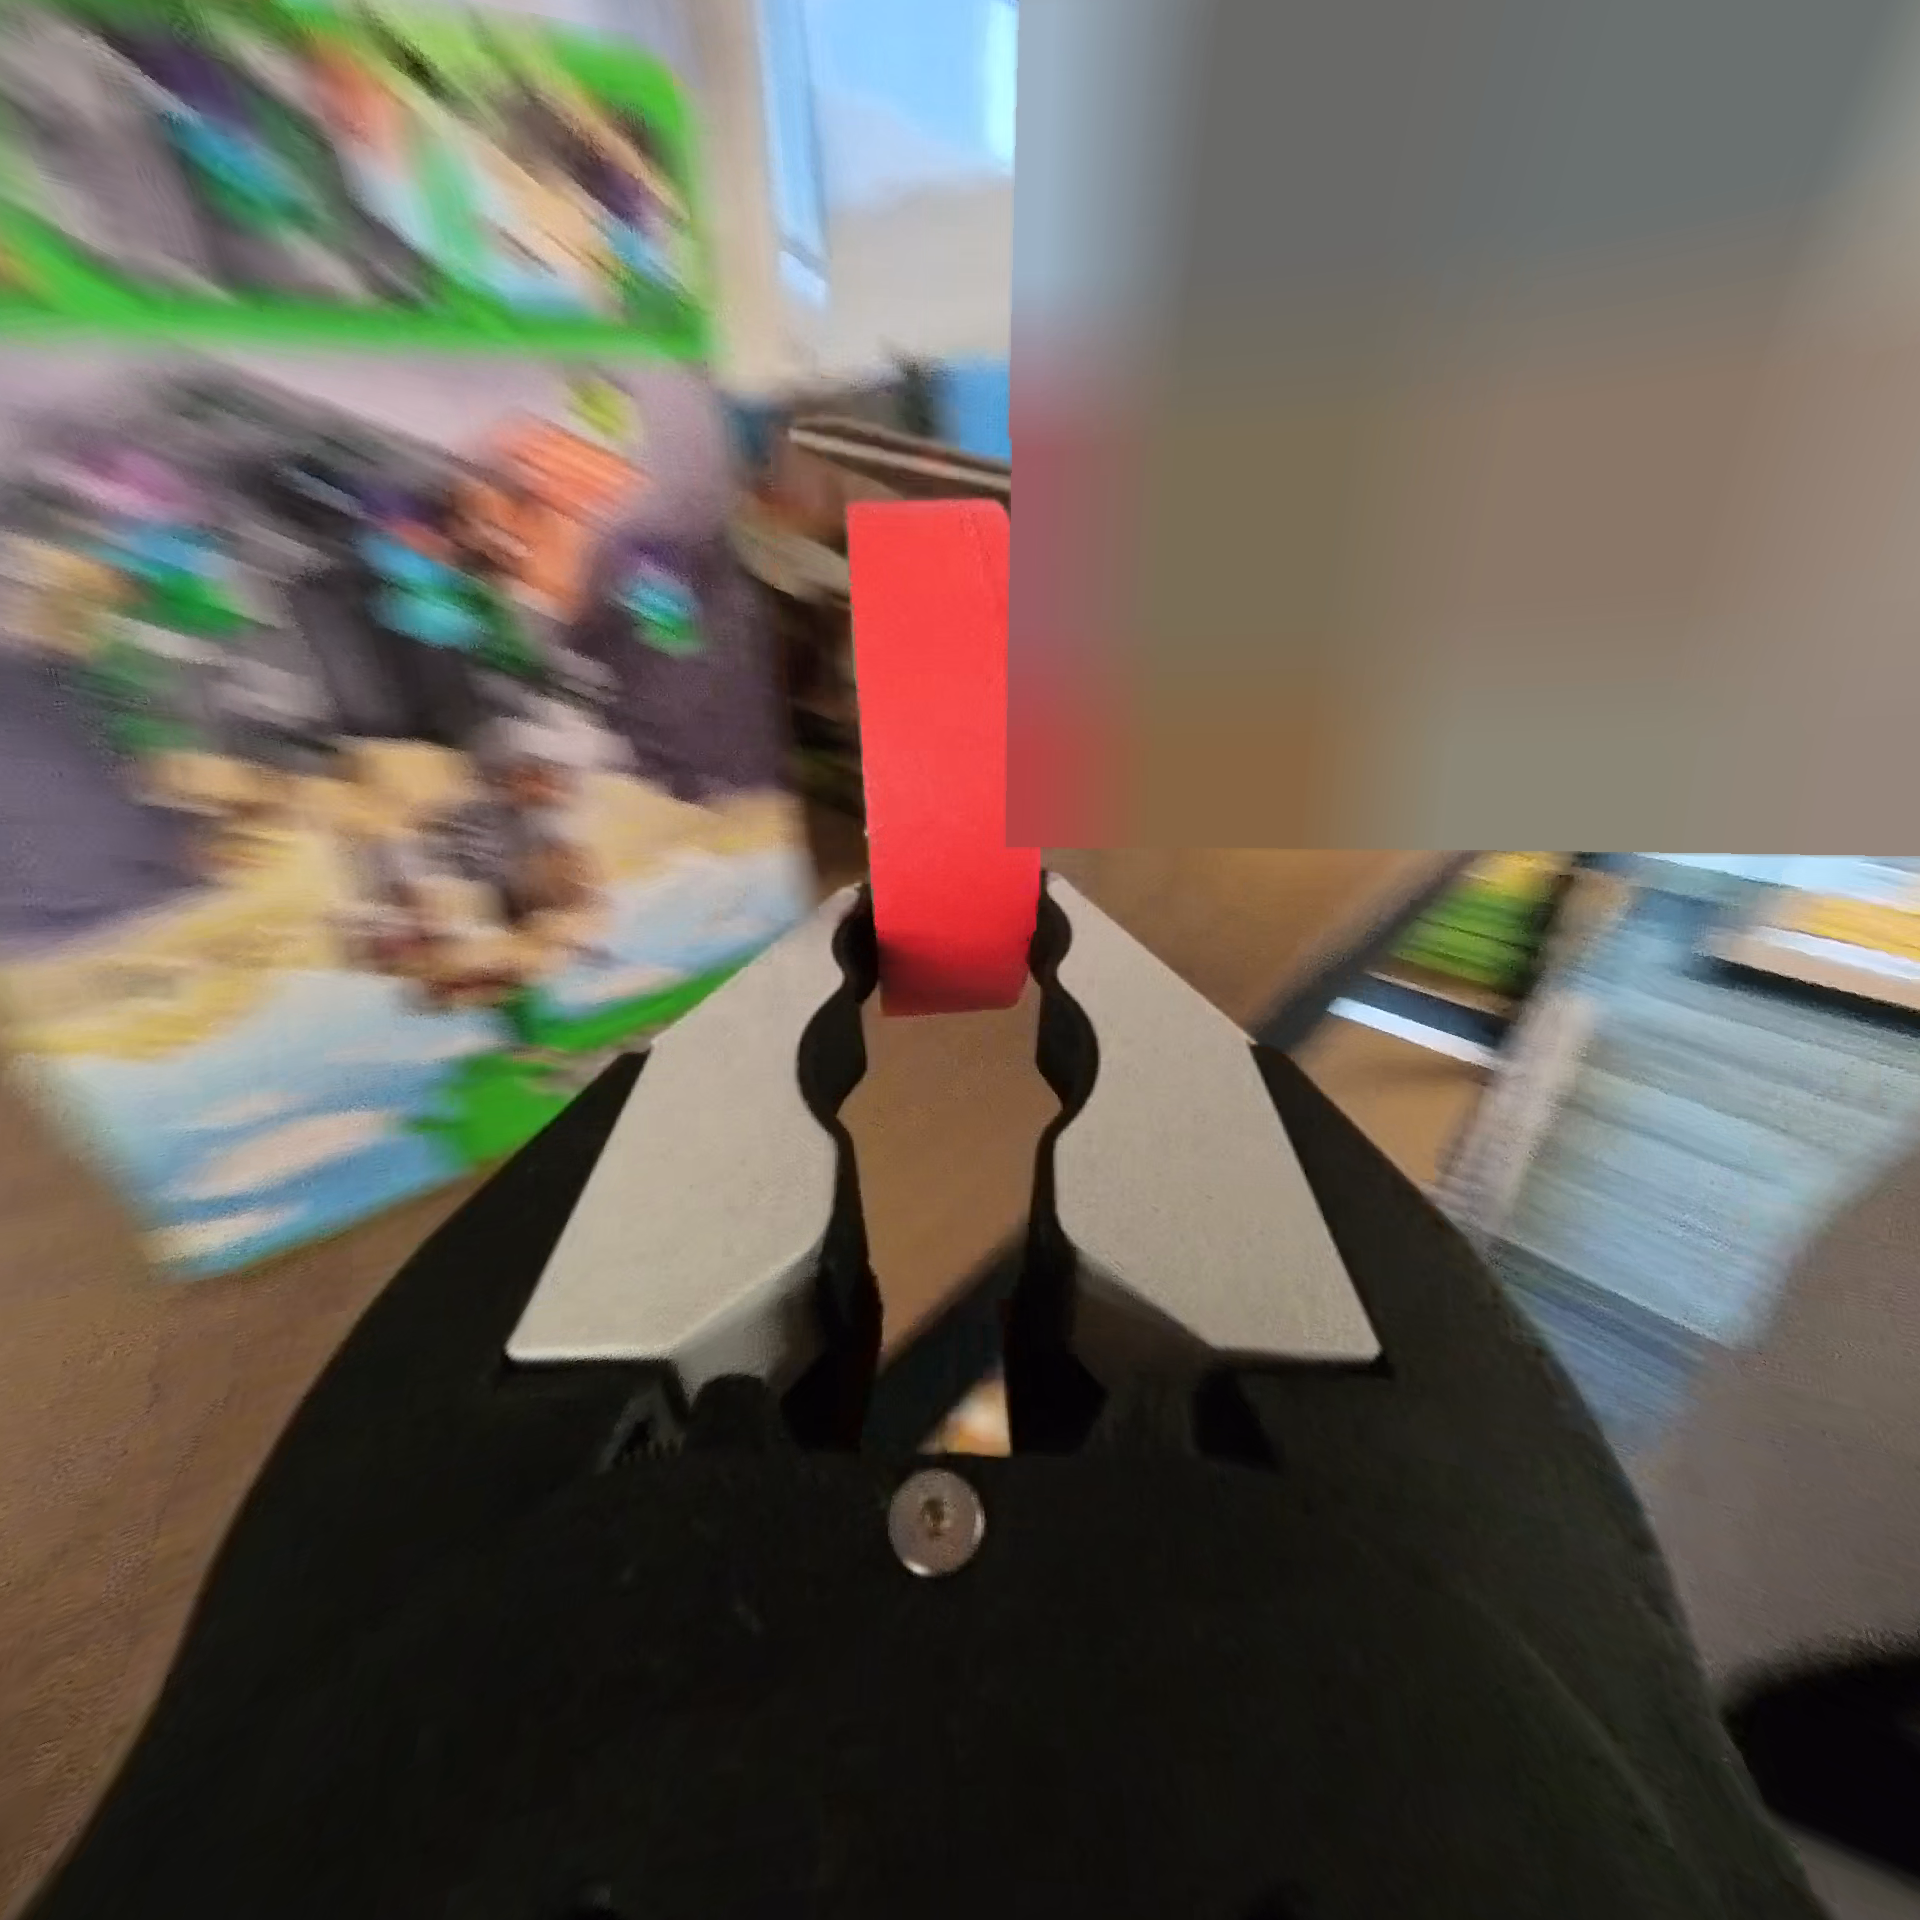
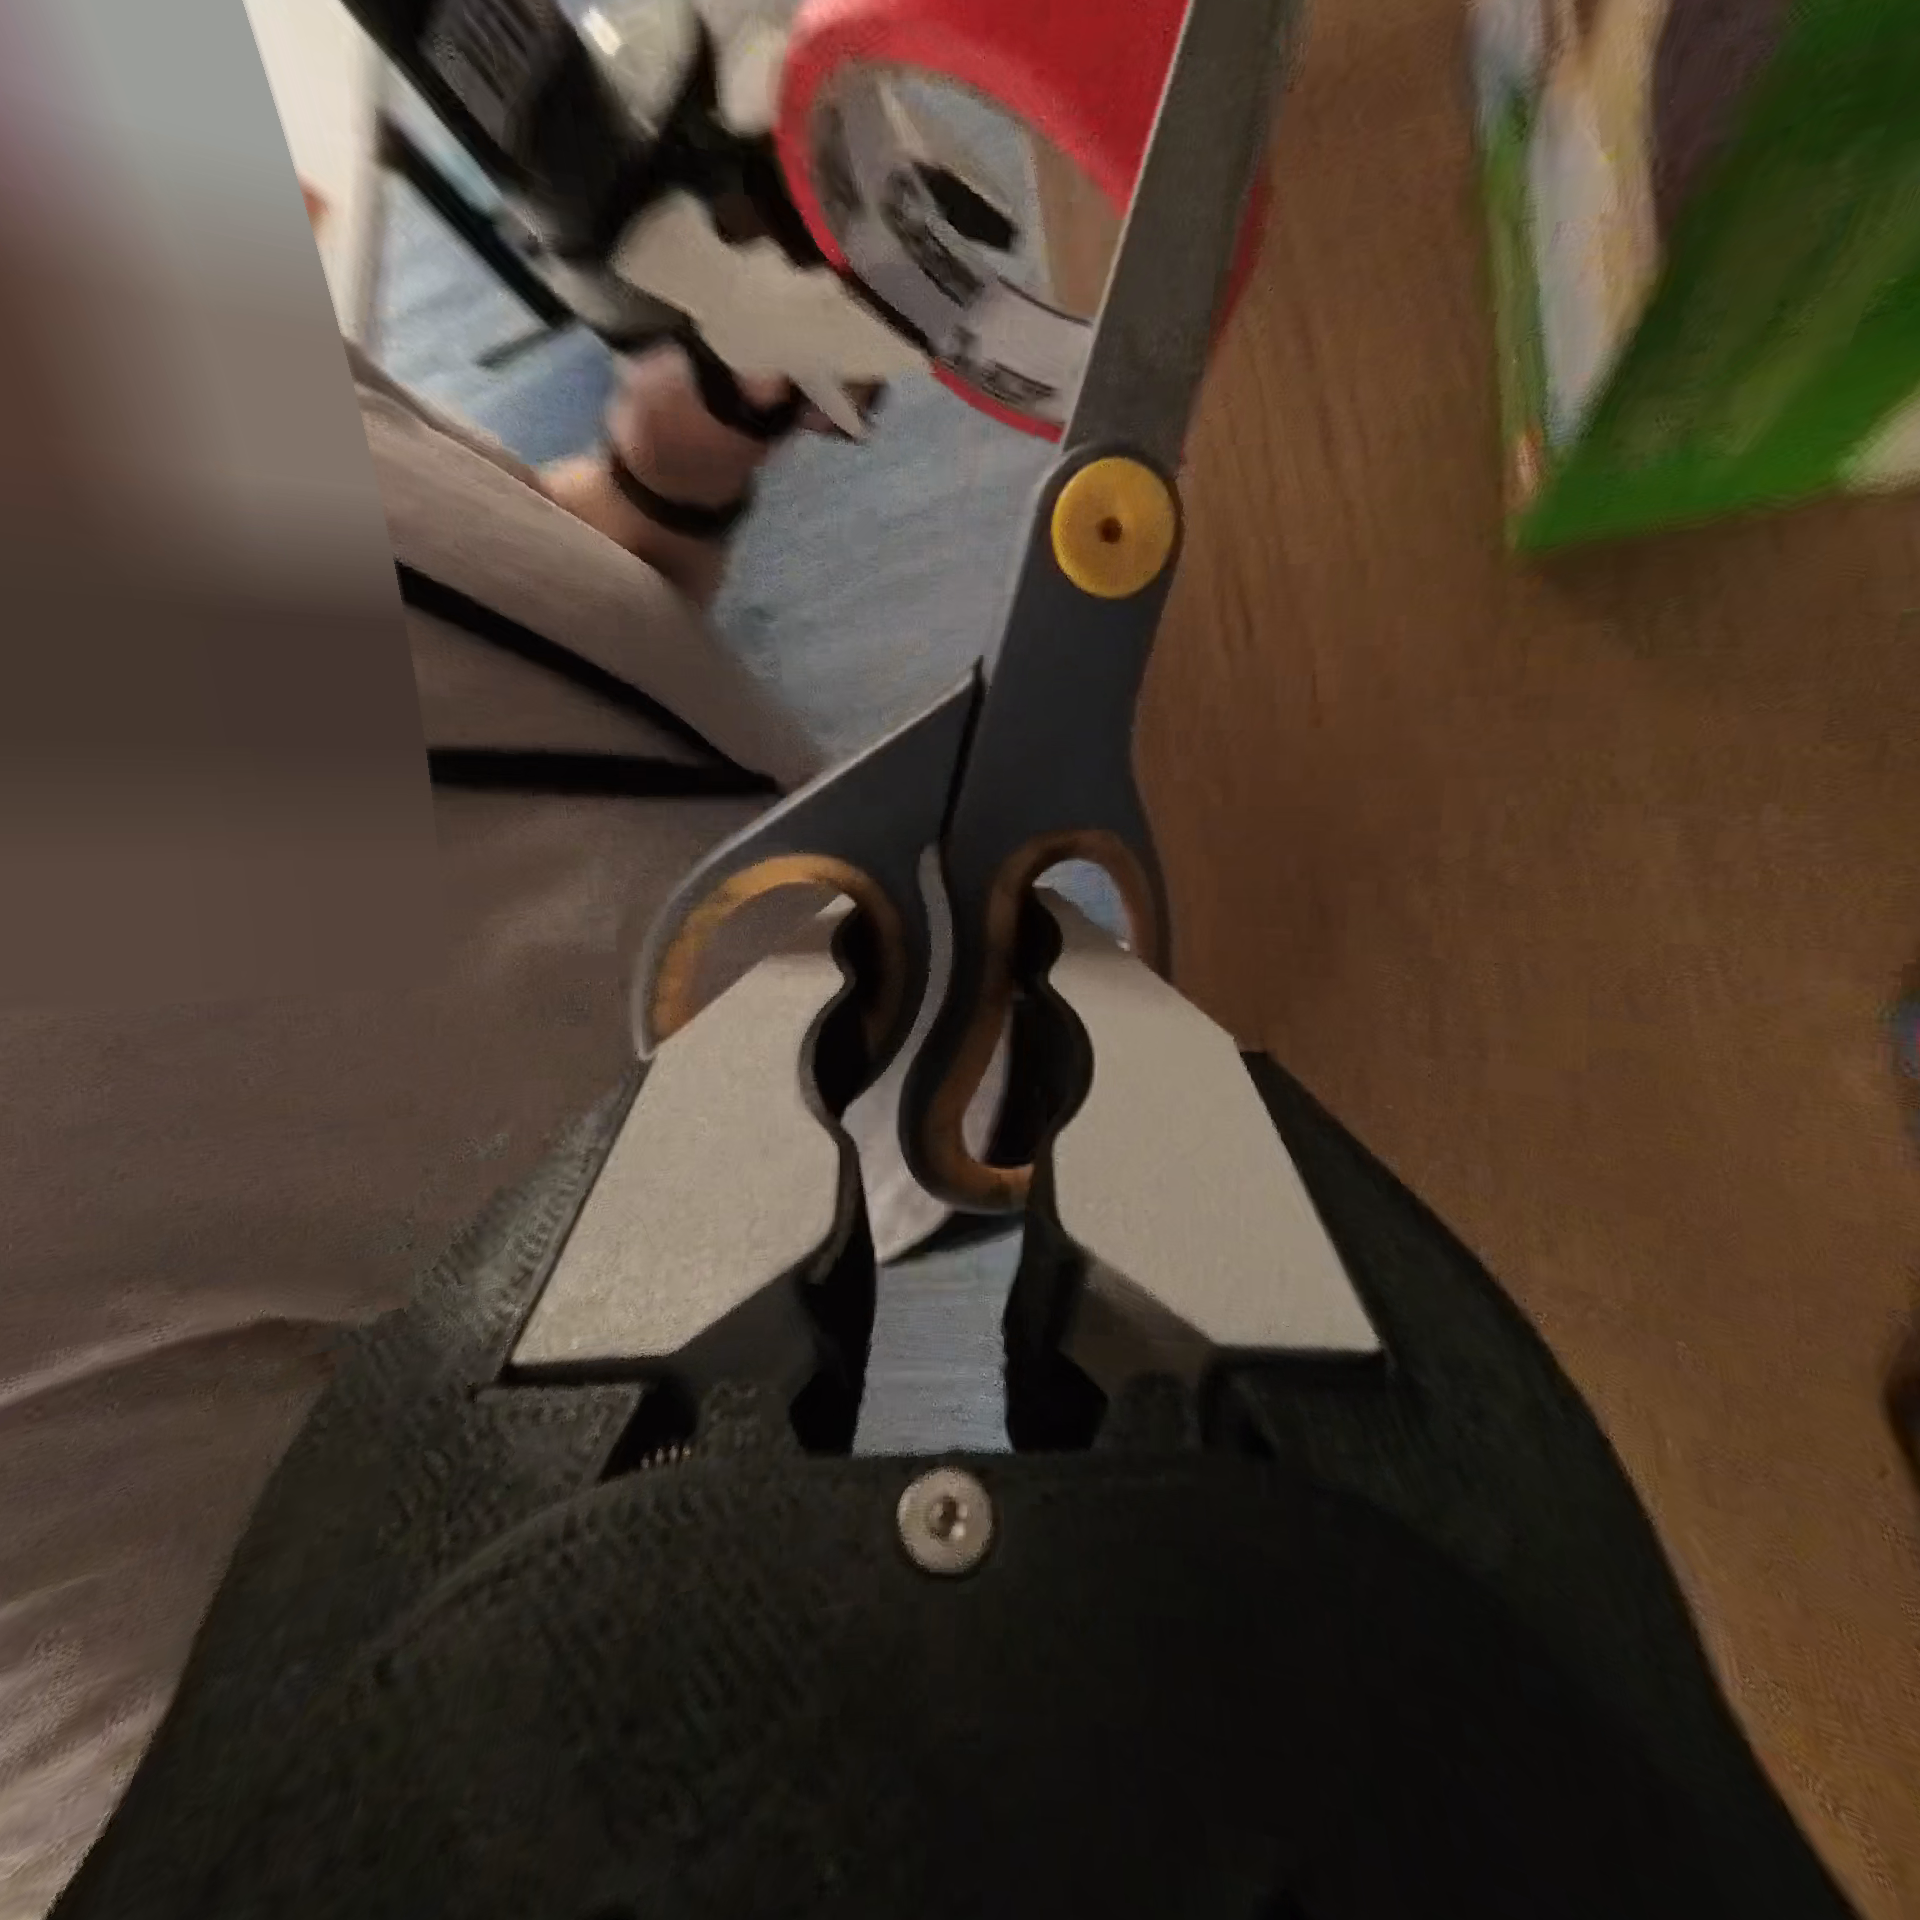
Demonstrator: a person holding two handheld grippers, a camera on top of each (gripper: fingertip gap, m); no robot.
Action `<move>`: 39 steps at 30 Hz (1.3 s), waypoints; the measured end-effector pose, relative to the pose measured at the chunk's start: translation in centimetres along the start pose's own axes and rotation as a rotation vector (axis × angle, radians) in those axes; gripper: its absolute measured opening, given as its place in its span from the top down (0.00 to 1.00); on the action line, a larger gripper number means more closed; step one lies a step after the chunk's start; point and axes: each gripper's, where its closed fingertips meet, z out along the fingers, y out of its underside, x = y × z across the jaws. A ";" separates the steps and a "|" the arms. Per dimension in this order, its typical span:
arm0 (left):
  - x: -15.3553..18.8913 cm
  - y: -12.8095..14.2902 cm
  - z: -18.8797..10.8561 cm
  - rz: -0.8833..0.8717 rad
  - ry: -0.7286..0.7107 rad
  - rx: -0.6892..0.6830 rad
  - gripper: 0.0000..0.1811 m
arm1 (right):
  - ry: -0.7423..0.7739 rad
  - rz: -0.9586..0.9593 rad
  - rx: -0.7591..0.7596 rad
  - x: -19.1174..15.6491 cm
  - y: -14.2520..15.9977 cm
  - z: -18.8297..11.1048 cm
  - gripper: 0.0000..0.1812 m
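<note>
Left wrist view: left claw (image 1: 954,935) clamps a red tape roll (image 1: 930,748) edge-on between its fingertips, roll standing upright above the tips. Blurry colourful box (image 1: 395,644) to the left, standing on the brown bench (image 1: 187,1403). Heavy motion blur in the background.

Right wrist view: right claw (image 2: 951,956) grips dark scissors (image 2: 1081,727) by the handle loops, fingertips poked through the orange-lined loops; blades closed, pointing up and away, yellow pivot showing. Blades cross in front of the red tape roll (image 2: 997,114), held by the left claw (image 2: 800,322) farther off. Green box edge (image 2: 1714,312) at right over the bench (image 2: 1455,935).
</note>
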 end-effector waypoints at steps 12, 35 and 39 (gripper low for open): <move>10.8 2.2 8.2 -0.634 0.406 -0.269 0.86 | 0.590 0.008 -0.584 8.8 21.4 -12.1 0.87; 11.8 8.5 16.0 -1.453 0.109 -0.420 0.86 | 0.597 -0.378 -0.596 12.1 19.3 -13.3 0.67; 11.8 8.6 16.0 -1.449 0.098 -0.405 0.85 | 0.374 -0.730 -0.126 3.4 10.5 -4.3 0.72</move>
